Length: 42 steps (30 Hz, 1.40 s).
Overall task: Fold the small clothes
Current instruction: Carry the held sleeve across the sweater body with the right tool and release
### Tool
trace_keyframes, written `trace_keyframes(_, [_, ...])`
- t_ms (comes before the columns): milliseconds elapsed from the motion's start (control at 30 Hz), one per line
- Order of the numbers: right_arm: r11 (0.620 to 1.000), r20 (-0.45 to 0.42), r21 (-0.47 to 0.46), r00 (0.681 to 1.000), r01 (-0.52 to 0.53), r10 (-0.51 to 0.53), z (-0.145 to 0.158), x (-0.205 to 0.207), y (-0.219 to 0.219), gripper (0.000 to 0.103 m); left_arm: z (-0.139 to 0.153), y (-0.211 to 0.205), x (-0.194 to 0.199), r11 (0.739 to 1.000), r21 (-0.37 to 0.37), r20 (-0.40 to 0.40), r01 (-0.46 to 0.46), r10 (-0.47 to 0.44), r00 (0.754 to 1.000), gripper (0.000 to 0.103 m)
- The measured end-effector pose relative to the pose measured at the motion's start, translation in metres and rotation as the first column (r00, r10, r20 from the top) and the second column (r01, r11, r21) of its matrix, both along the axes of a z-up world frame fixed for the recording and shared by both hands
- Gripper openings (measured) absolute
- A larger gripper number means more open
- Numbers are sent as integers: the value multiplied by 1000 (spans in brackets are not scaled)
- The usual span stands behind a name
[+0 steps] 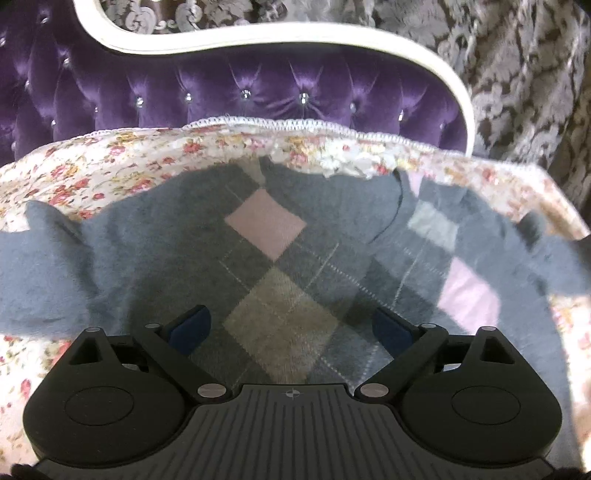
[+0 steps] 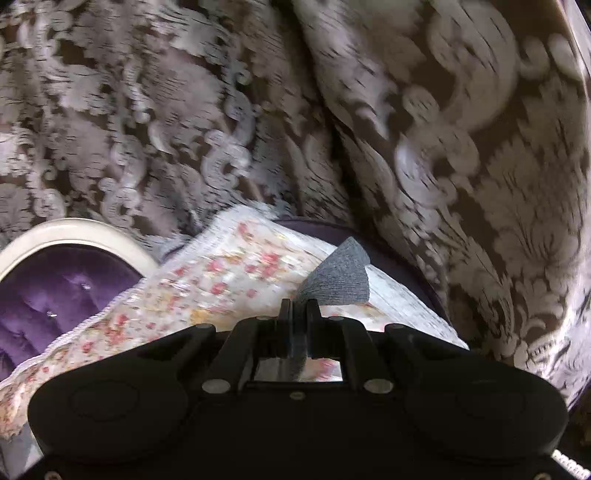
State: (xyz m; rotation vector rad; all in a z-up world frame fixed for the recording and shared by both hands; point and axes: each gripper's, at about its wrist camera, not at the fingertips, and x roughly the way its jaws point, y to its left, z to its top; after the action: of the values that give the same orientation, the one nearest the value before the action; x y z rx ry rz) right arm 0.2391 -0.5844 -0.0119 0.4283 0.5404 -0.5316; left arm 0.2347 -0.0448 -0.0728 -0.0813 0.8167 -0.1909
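A grey argyle sweater (image 1: 280, 258) with pink and beige diamonds lies spread on a floral cloth (image 1: 110, 162). My left gripper (image 1: 291, 328) is open just above the sweater's middle, its blue-padded fingers (image 1: 192, 328) apart and holding nothing. My right gripper (image 2: 298, 306) is shut on a grey ribbed edge of the sweater (image 2: 340, 275) and holds it lifted above the floral cloth (image 2: 221, 280). The rest of the sweater is hidden in the right wrist view.
A purple tufted sofa back (image 1: 221, 92) with a white frame (image 1: 258, 35) rises behind the cloth. Brown and silver damask curtains (image 2: 443, 147) hang behind and to the right. The cloth's lace edge (image 1: 295, 123) lies near the sofa back.
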Motion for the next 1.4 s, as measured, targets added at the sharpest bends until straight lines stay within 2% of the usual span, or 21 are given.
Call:
trace_keyframes(133, [994, 56, -40, 993, -100, 102, 40, 5, 37, 14, 21, 15, -15, 1000, -22, 11, -2, 3, 1000, 95])
trace_keyframes(267, [966, 113, -76, 961, -246, 254, 85, 12, 98, 14, 37, 38, -29, 999, -49, -3, -8, 8, 1000, 95])
trace_keyframes(367, [923, 129, -101, 915, -372, 383, 113, 18, 153, 14, 45, 62, -42, 996, -82, -9, -27, 26, 1000, 95])
trace_keyframes(500, [836, 148, -86, 823, -542, 548, 128, 29, 234, 14, 50, 92, -59, 993, -102, -18, -64, 62, 998, 95])
trace_keyframes(633, [735, 159, -41, 722, -677, 673, 111, 40, 316, 14, 47, 115, -73, 991, -96, -27, -92, 90, 996, 95])
trace_keyframes(767, [645, 137, 10, 640, -764, 756, 69, 51, 395, 14, 41, 135, -83, 987, -98, -43, -123, 120, 992, 95])
trace_keyframes(900, [568, 35, 2, 568, -823, 822, 12, 57, 465, 14, 34, 149, -89, 985, -91, -51, -148, 144, 988, 95])
trace_keyframes(1033, [510, -50, -1, 510, -860, 859, -31, 47, 504, 15, 28, 157, -93, 984, -85, -52, -158, 154, 987, 95])
trace_keyframes(1100, [478, -72, -10, 478, -878, 876, -44, 39, 514, 23, 26, 159, -94, 984, -82, -48, -158, 154, 987, 95])
trace_keyframes(1133, [451, -69, 0, 450, -893, 890, -48, 32, 517, 23, 26, 159, -92, 984, -80, -45, -157, 154, 987, 95])
trace_keyframes(1167, [423, -63, 19, 422, -906, 905, -52, 30, 517, 37, 27, 158, -91, 985, -76, -40, -155, 152, 988, 95])
trace_keyframes(1200, [409, -53, 33, 407, -912, 912, -54, 26, 516, 57, 27, 157, -89, 986, -73, -32, -150, 148, 988, 95])
trace_keyframes(1267, [403, -31, 28, 402, -915, 915, -55, 16, 507, 68, 29, 153, -84, 987, -67, -17, -144, 143, 990, 95])
trace_keyframes(1333, [413, -30, 8, 413, -911, 910, -53, 6, 491, 67, 31, 147, -76, 989, -61, 0, -136, 136, 991, 95])
trace_keyframes(1400, [444, -21, 7, 444, -896, 896, -51, 0, 473, 67, 34, 137, -68, 991, -53, 19, -125, 126, 992, 95])
